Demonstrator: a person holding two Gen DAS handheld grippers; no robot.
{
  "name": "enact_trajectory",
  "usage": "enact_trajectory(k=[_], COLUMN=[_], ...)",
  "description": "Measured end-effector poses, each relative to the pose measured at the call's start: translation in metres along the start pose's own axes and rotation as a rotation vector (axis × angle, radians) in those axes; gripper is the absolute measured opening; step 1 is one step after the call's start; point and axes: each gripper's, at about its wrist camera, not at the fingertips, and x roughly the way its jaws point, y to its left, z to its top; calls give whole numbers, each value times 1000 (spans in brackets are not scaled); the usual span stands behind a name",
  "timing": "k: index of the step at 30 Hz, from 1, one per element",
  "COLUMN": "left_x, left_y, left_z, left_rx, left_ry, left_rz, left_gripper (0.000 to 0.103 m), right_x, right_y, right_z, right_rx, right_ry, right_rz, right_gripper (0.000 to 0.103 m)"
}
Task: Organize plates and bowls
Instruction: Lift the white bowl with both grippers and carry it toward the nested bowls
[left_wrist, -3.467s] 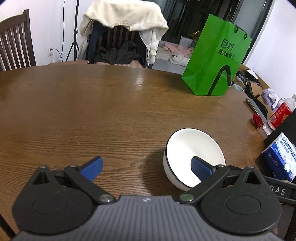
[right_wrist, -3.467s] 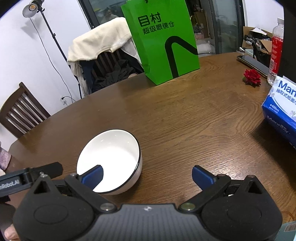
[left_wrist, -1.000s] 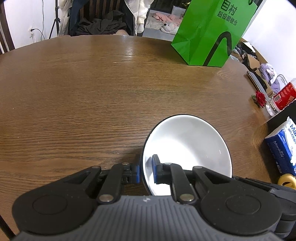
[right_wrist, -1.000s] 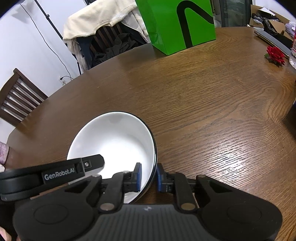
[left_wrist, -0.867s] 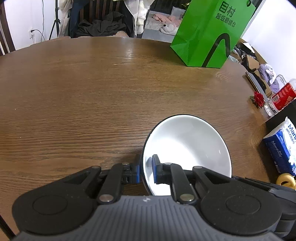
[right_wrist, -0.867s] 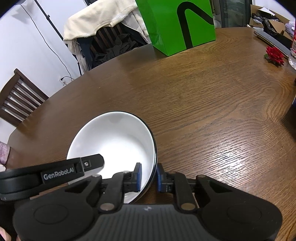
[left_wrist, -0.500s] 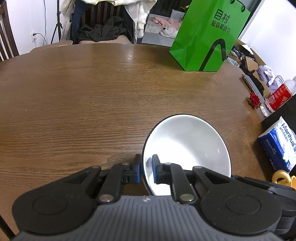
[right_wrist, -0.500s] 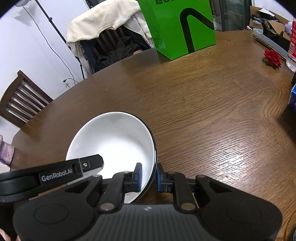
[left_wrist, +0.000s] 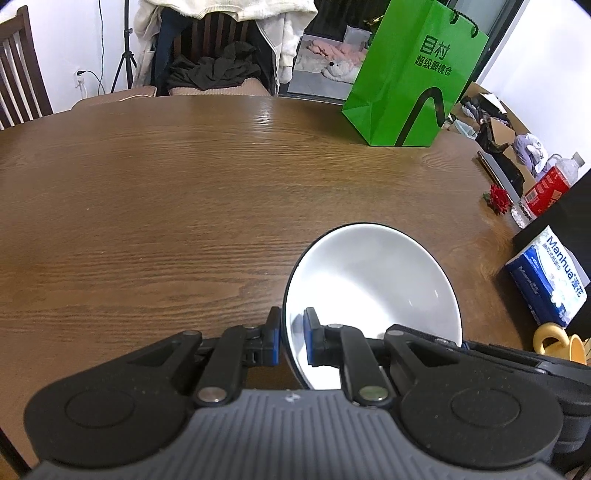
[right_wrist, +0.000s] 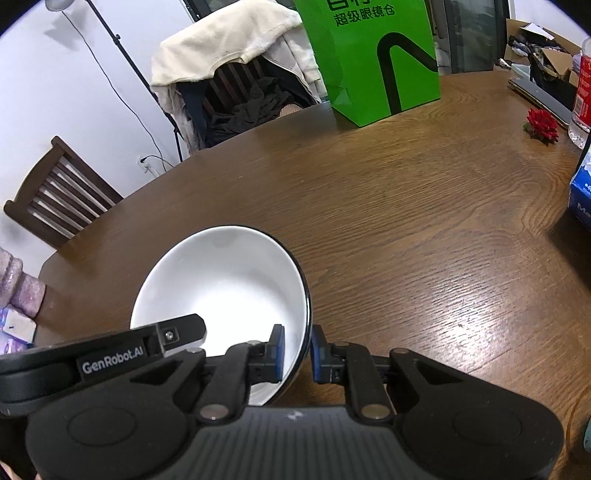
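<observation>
Above the brown wood-grain tabletop, you hold the white ceramic bowl with a thin black rim between both tools: the left gripper has its jaws clamped on the bowl's left wall, the right gripper on its right wall. Each grip is only a thin pinch on smooth glaze, so uneven movement of your hands could twist the bowl loose, and it looks likely to chip if dropped.

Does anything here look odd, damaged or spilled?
Nothing is spilled or broken. One unusual thing: both claws, left and right, pinch the rim of the same white bowl on opposite sides. The bowl looks clean and whole.
</observation>
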Motion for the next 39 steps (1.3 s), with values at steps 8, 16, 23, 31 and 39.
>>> enact_trajectory(k=[8,16,23,31,39], left_x=[-24,-45,-61,-75,-95], left_y=[10,24,39,57,77], left_z=[-11,-21,-28,-35,-44], left_rx=[-7,-14,-20,-22,-30], left_ry=[-16,-26,-33,-36,-44], left_rz=[3,9,8,12,16], left_gripper=[13,13,13,13,13], right_x=[-18,-30,-36,-41,-46], right_y=[15,34,54,75,98], right_z=[-9,-22,-31,-41,-52], right_rx=[-17,-34,-50,-64,-79], right_ry=[-8,-11,-8,-6,-5], right_rz=[10,17,19,22,25], right_gripper=[13,13,13,13,13])
